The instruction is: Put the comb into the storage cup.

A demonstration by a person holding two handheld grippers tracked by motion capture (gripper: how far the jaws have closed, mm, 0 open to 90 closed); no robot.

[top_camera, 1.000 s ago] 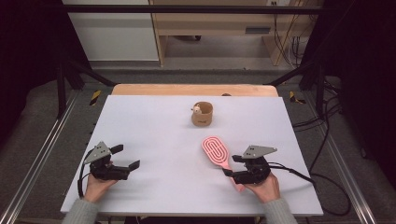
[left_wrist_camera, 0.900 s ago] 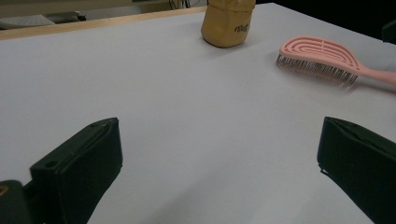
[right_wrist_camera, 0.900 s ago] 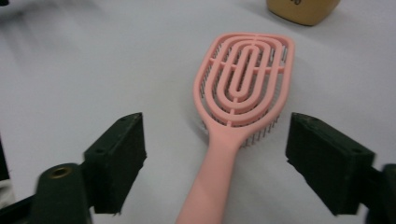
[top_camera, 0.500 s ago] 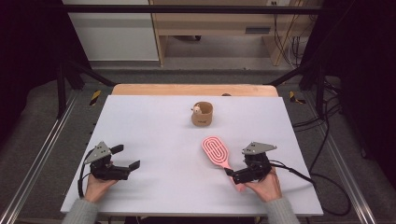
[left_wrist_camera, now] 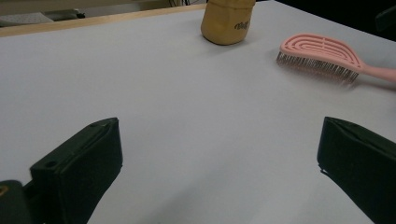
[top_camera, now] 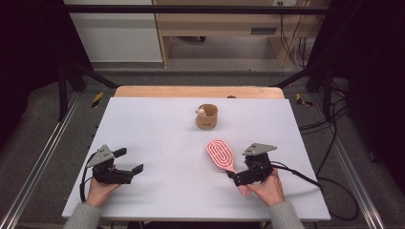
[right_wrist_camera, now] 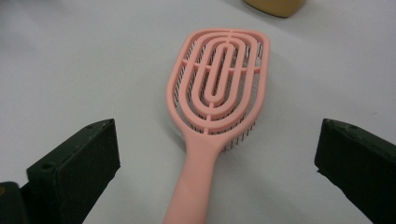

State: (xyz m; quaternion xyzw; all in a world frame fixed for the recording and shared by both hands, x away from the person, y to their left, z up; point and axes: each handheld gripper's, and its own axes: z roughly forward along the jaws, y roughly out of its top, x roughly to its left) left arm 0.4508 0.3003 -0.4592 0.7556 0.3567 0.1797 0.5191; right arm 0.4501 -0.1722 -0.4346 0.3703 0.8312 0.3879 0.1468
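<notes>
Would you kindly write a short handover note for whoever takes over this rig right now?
Right tongs: open, jaws either side of the pink hairbrush handle, not yet closed.
Left tongs: open, empty, low over the white table at the near left.
Brush lies bristles down at the near right; the tan cup stands upright beyond it, mid-table.
Done: right tongs lined up on the handle.
Left: probably grip and lift the brush; where it goes is unclear.

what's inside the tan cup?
A small pale, rounded thing pokes above the rim of the tan cup at its left side in the high view. The rest of the interior is hidden by the cup wall.
</notes>
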